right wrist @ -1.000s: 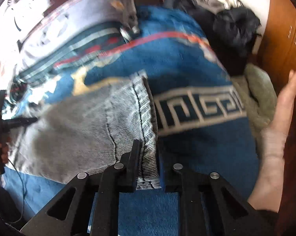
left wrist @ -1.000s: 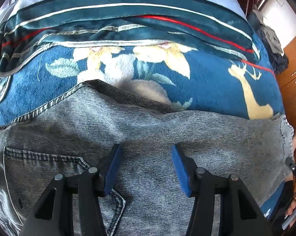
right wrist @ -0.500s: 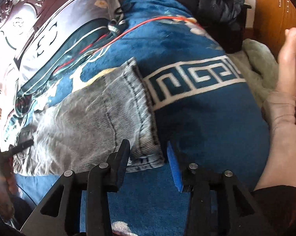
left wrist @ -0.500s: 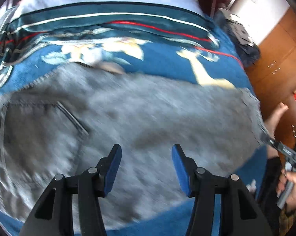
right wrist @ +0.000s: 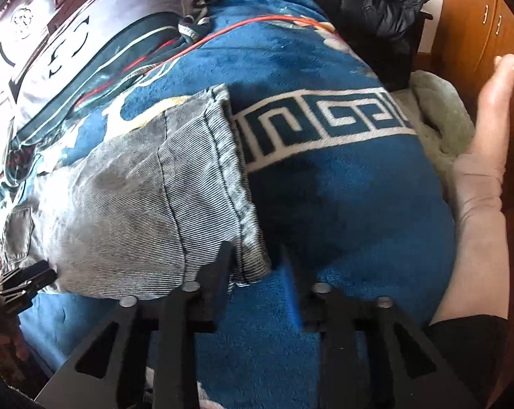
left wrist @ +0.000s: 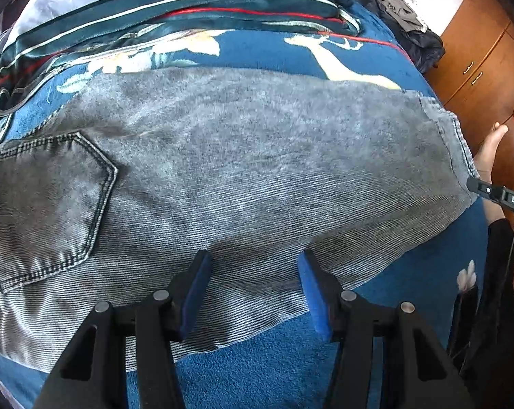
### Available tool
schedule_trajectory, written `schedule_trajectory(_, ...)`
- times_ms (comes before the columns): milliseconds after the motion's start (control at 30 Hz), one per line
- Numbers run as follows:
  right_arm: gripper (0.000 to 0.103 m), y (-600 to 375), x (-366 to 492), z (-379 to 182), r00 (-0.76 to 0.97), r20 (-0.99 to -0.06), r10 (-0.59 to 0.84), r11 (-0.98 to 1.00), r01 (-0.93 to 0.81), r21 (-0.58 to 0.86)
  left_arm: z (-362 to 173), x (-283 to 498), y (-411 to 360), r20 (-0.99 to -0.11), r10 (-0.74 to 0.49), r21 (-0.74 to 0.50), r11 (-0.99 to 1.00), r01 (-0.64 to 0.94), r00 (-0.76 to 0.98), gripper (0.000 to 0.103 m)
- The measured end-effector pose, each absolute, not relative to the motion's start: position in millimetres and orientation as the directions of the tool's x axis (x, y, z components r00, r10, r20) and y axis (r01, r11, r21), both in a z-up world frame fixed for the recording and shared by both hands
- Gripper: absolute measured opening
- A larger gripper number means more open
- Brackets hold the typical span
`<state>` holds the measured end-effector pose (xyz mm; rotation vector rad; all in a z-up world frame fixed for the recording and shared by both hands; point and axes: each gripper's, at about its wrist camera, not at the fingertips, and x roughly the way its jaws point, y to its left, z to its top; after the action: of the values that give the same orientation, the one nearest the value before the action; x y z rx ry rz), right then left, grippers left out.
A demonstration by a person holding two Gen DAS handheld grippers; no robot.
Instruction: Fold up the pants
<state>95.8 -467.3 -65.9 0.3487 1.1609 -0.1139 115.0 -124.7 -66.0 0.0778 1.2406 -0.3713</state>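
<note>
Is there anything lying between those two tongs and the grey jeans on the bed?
Nothing visible. The left tongs hang open right over the jeans, with only air between. The right tongs are opening at the hem, whose corner lies between their jaws. Around them is only blue blanket.

Right tongs (right wrist: 257, 266) opening, released pants (right wrist: 147, 204) hem; left tongs (left wrist: 253, 286) shifted toward leg edge.

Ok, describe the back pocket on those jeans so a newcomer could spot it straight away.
Start from the blue patterned blanket that covers the bed, and find the grey jeans spread flat across it. Follow the denim to its waist end, at the left of the left wrist view. There sits the back pocket: a five-sided patch with dark double stitching, the only outlined shape on otherwise plain faded denim.
</note>
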Motion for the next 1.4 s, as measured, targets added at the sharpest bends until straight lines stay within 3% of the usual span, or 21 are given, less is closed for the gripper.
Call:
schedule_trajectory(200,0.049,-484,98,-36,0.537,-0.833,0.131,0.910,0.268,0.316,-45,118,-141,-0.903,-0.307,-0.190,0.913,0.361,0.300,0.056)
schedule_trajectory(333,0.050,-480,147,-31,0.565,-0.797,0.213,0.913,0.176,0.368,-42,132,-170,-0.898,-0.326,-0.195,0.897,0.397,0.296,0.056)
schedule_trajectory(500,0.048,-474,204,-54,0.519,-0.829,0.208,0.933,0.149,0.327,-44,141,-196,-0.870,-0.415,-0.284,0.863,0.419,0.265,0.056)
schedule_trajectory(533,0.044,-474,212,-61,0.509,-0.834,0.213,0.932,0.149,0.329,-46,140,-202,-0.868,-0.425,-0.289,0.854,0.434,0.257,0.056)
schedule_trajectory(567,0.027,-475,218,-68,0.491,-0.844,0.217,0.933,0.150,0.327,-49,139,-209,-0.868,-0.429,-0.287,0.845,0.451,0.251,0.056)
schedule_trajectory(667,0.014,-472,222,-72,0.485,-0.860,0.161,0.958,0.133,0.255,-59,136,-221,-0.879,-0.403,-0.250,0.845,0.472,0.256,0.056)
schedule_trajectory(900,0.011,-467,216,-54,0.618,-0.783,0.070,0.975,0.125,0.185,-71,134,-222,-0.868,-0.389,-0.229,0.865,0.447,0.308,0.056)
schedule_trajectory(1033,0.016,-471,222,-78,0.570,-0.818,0.073,0.970,0.151,0.191,-67,132,-226,-0.872,-0.361,-0.187,0.869,0.459,0.329,0.056)
schedule_trajectory(1067,0.027,-477,217,-77,0.579,-0.810,0.088,0.959,0.172,0.227,-65,133,-226,-0.874,-0.362,-0.193,0.871,0.452,0.323,0.056)
schedule_trajectory(1100,0.031,-482,213,-73,0.585,-0.806,0.089,0.949,0.195,0.246,-62,133,-225,-0.874,-0.367,-0.203,0.871,0.447,0.319,0.056)
schedule_trajectory(1267,0.033,-493,171,-45,0.575,-0.802,0.164,0.919,0.207,0.336,-43,121,-224,-0.846,-0.426,-0.248,0.848,0.469,0.322,0.056)
schedule_trajectory(1400,0.033,-484,134,-51,0.504,-0.846,0.173,0.920,0.224,0.321,-39,111,-238,-0.840,-0.453,-0.267,0.825,0.498,0.300,0.056)
